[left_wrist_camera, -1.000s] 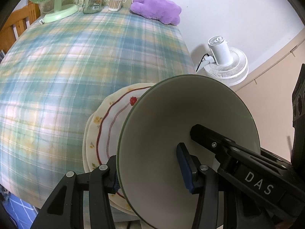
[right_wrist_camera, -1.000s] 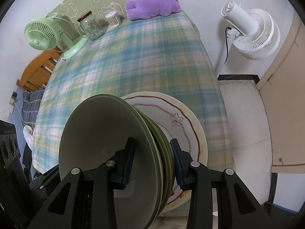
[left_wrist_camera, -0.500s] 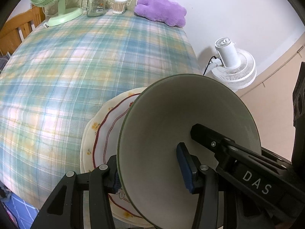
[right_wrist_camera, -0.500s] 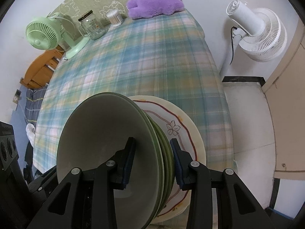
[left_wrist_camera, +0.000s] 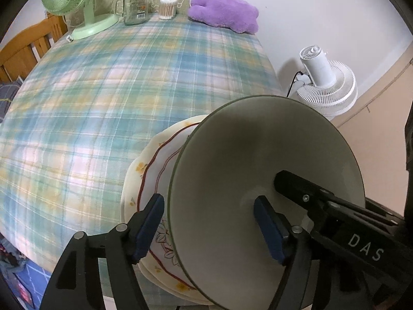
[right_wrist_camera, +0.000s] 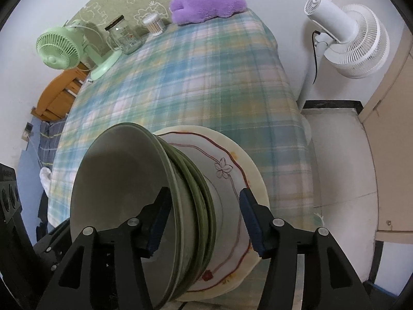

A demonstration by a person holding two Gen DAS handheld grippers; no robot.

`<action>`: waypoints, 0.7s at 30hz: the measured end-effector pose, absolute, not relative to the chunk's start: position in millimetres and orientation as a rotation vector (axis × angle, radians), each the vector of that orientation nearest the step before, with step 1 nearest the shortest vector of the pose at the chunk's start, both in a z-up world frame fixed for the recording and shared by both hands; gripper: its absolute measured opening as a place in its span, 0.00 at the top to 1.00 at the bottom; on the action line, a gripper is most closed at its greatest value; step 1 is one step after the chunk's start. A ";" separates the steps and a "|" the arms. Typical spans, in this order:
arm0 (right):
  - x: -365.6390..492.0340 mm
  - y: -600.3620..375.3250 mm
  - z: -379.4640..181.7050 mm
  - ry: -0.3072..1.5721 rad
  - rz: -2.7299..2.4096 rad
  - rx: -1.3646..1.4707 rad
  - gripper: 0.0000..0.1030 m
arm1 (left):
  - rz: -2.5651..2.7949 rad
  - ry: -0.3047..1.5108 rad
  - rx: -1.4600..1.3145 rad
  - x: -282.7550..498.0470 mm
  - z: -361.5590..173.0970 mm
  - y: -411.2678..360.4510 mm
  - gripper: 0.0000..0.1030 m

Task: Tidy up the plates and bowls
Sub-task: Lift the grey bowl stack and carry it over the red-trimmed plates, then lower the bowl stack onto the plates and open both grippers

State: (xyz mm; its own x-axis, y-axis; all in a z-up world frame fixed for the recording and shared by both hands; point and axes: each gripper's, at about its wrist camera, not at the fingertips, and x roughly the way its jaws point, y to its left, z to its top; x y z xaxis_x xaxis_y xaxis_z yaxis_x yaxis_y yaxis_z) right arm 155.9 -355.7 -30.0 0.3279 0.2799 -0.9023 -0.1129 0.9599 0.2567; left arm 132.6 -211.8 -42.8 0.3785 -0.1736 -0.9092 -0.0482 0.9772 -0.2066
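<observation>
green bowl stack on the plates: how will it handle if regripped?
Green bowls look glazed and rigid, so probably slippery and breakable. Several are nested, so likely heavy; they may shift against each other. They sit on stacked floral plates, so a push may slide them.

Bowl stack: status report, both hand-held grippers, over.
Left hand-held gripper and right hand-held gripper just opened, pads clear of the green bowls. Stack sits on flowered plates at the near table edge. Nothing in the way.
</observation>
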 end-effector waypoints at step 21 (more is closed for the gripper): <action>121.7 -298.8 48.4 0.965 0.001 0.011 0.43 | -0.247 0.959 -0.020 125.6 26.9 -165.3 0.16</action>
State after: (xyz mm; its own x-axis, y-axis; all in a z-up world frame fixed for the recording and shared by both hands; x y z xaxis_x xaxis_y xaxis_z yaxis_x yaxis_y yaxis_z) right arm 121.7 -298.8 48.4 0.5694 0.0055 -0.8220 0.0045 0.9999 0.0098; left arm 125.6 -165.3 26.9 0.5488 -0.2174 -0.8072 0.2000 0.9717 -0.1257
